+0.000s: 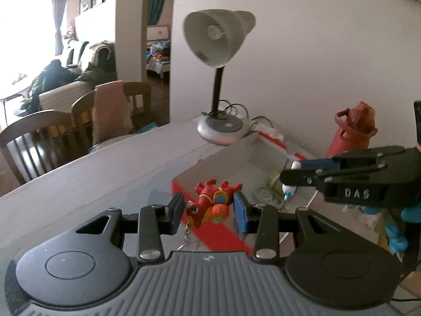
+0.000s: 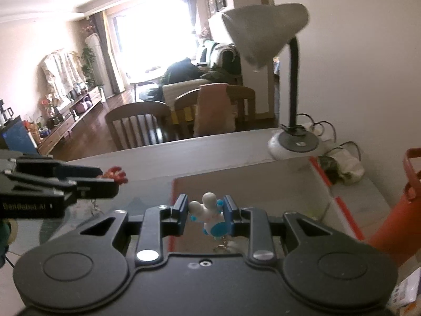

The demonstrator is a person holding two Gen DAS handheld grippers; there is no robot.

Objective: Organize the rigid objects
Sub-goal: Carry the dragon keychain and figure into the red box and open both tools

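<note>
My left gripper (image 1: 208,212) is shut on a red toy figure keychain (image 1: 211,205), whose chain dangles below, just above the near rim of the red-edged cardboard box (image 1: 236,155). From the right, my right gripper (image 1: 288,179) reaches over the box, shut on a white and blue toy figure (image 1: 289,189). In the right wrist view the right gripper (image 2: 206,214) clamps the white and blue figure (image 2: 209,210) above the box (image 2: 236,184). The left gripper (image 2: 108,179) comes in from the left there, with the red figure (image 2: 115,175) showing at its tip.
A grey desk lamp (image 1: 219,44) stands on the table behind the box, with cables around its base (image 1: 221,129). A red bottle (image 1: 351,131) stands right of the box. Small items (image 1: 271,187) lie inside the box. Wooden chairs (image 1: 105,115) line the table's far side.
</note>
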